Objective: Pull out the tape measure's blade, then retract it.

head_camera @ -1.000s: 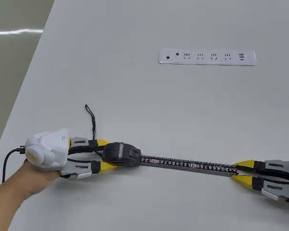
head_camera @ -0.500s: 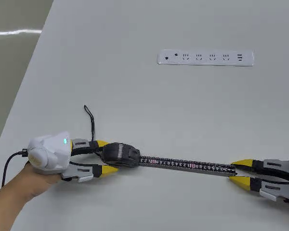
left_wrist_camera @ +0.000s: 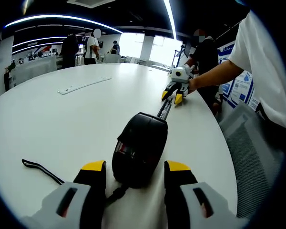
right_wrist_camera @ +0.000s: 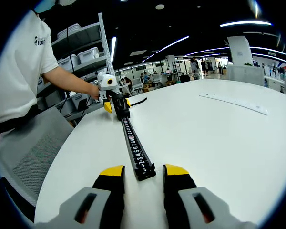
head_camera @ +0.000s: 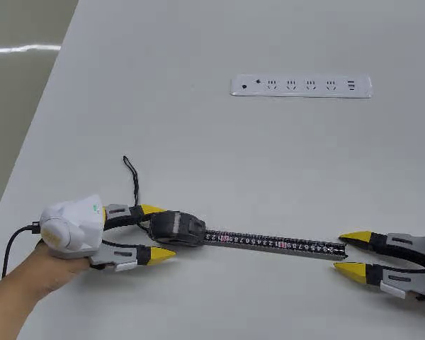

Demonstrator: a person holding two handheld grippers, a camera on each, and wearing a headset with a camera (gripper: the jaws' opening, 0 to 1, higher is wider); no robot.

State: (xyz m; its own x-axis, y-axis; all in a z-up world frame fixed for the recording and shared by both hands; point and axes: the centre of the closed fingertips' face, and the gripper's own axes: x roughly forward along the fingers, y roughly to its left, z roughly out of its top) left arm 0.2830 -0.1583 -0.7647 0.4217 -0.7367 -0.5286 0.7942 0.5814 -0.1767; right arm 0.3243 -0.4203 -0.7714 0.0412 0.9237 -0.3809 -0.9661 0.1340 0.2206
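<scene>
White power strip (head_camera: 301, 86) beyond blade (head_camera: 273, 243)

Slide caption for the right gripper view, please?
Open right gripper straddles the extended blade tip; far off, the left gripper flanks the tape measure case.

White tabletop (head_camera: 198, 142) lies open between the long white power strip (head_camera: 301, 86) at the far side and the black extended tape blade (head_camera: 276, 244) crossing the near edge; a thin black strap (head_camera: 137, 185) lies at its left end.
</scene>
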